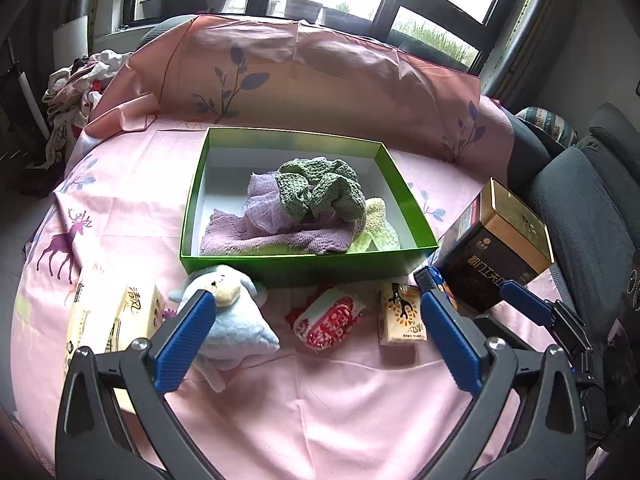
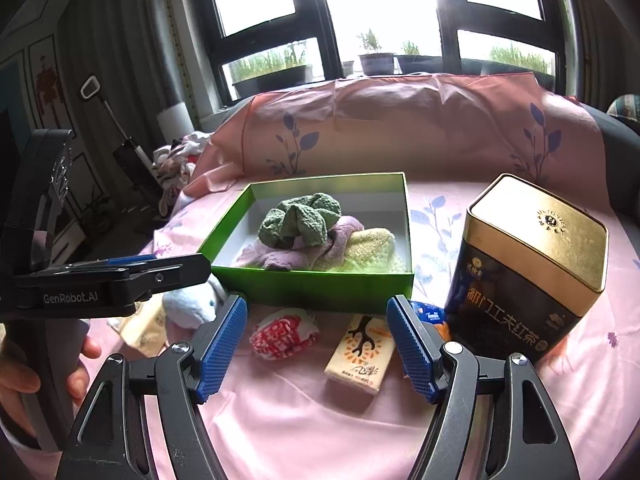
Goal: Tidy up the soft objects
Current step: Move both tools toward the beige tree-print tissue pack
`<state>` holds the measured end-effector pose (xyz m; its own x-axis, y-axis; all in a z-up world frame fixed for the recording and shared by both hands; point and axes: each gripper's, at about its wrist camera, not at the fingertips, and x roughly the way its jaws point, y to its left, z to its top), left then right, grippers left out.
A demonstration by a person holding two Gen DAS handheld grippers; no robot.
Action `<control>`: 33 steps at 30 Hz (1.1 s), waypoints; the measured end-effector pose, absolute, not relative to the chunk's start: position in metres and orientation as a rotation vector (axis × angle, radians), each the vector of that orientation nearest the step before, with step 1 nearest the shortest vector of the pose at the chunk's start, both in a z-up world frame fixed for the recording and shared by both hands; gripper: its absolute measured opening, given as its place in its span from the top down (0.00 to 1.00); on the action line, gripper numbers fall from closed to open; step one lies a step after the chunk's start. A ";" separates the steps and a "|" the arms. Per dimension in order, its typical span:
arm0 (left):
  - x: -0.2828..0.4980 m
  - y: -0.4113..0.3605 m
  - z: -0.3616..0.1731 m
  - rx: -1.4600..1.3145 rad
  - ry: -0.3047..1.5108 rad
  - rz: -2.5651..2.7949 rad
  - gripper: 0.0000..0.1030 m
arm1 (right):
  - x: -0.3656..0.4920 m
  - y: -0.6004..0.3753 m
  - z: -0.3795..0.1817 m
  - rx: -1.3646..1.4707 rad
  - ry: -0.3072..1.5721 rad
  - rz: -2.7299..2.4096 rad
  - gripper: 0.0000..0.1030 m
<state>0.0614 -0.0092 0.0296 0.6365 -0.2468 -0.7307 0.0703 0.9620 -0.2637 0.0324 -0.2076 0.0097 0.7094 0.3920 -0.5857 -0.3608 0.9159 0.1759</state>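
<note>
A green box [image 1: 304, 265] [image 2: 312, 285] on the pink cloth holds a green knitted cloth [image 1: 320, 188] [image 2: 300, 220], a purple cloth [image 1: 256, 238] [image 2: 344, 232] and a cream towel [image 1: 378, 220] [image 2: 372, 245]. In front of the box lie a light blue plush toy [image 1: 240, 322] [image 2: 188, 309], a red-and-white rolled cloth [image 1: 330, 317] [image 2: 285, 336] and a small tissue pack [image 1: 402, 317] [image 2: 360, 356]. My left gripper [image 1: 316, 286] hangs open above the rolled cloth, its left finger over the plush. My right gripper [image 2: 316, 300] is open over the cloth and pack, holding nothing.
A black and gold tea tin [image 1: 496, 248] [image 2: 528, 272] stands right of the box. A larger tissue pack [image 1: 108, 316] lies at the left. Clothes pile up [image 1: 76, 88] off the far left edge. A grey chair [image 1: 580, 208] stands at the right. A hand [image 2: 24, 384] holds the left gripper.
</note>
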 end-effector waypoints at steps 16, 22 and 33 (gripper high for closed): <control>0.003 -0.027 0.006 -0.215 0.901 -0.244 0.01 | -0.014 -0.218 -0.013 0.048 0.691 0.403 0.29; -0.001 -0.029 -0.010 -0.220 0.913 -0.259 0.01 | -0.021 -0.227 -0.032 0.009 0.724 0.346 0.29; 0.011 -0.041 -0.043 -0.288 0.971 -0.391 0.01 | -0.009 -0.244 -0.070 0.054 0.810 0.336 0.29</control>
<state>0.0107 -0.0409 -0.0432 0.5041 -0.4454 -0.7399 0.1918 0.8931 -0.4069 -0.0094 -0.2438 -0.0703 0.6395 0.3149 -0.7013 -0.2738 0.9457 0.1749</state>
